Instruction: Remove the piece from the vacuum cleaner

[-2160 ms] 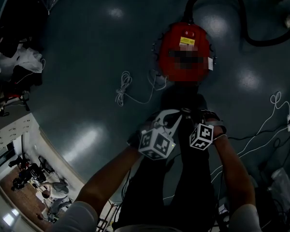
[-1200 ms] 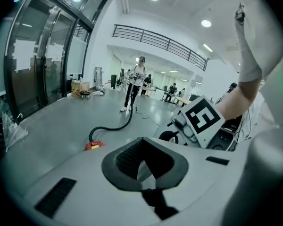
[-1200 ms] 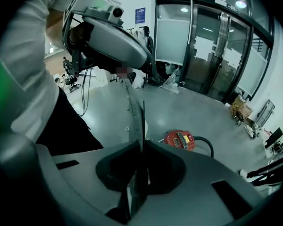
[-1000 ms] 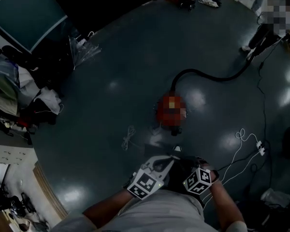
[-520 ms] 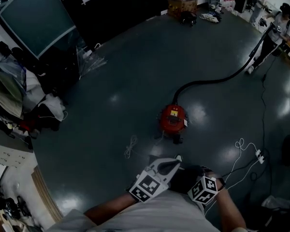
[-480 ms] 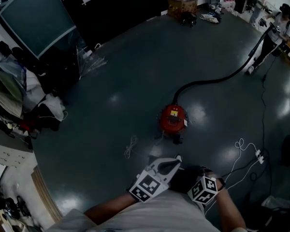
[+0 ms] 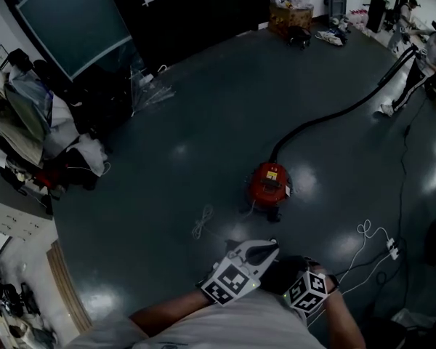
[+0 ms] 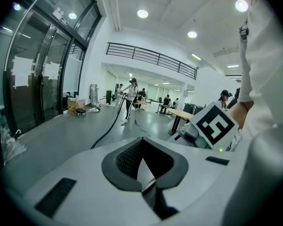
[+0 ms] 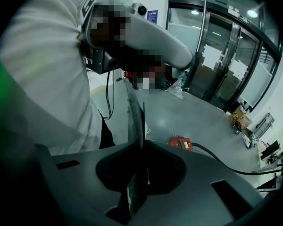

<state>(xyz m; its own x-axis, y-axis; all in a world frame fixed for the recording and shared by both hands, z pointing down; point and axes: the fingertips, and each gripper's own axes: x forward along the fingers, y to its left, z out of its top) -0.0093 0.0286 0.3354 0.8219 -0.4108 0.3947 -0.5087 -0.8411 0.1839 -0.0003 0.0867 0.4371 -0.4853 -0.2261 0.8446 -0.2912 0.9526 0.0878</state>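
Observation:
The red round vacuum cleaner (image 7: 269,184) stands on the dark floor well ahead of me, and it also shows small in the right gripper view (image 9: 180,142). Its black hose (image 7: 334,115) runs off to the upper right. Both grippers are held close to my body, far from the vacuum. My left gripper (image 7: 271,244) (image 8: 142,158) looks shut with nothing between its fingers. Beside it, my right gripper (image 7: 298,286) (image 9: 137,112) has its thin fingers together, and no object is visible between them.
A person (image 7: 429,57) at the far right holds the hose's end. A coiled white cord (image 7: 201,222) lies left of the vacuum; white cables and a power strip (image 7: 389,247) lie at the right. Bags and clutter (image 7: 36,129) line the left, boxes (image 7: 291,17) at the back.
The head view has pulled back and up from the vacuum cleaner, which now looks small and farther off. Both grippers stay together near my body, still shut.

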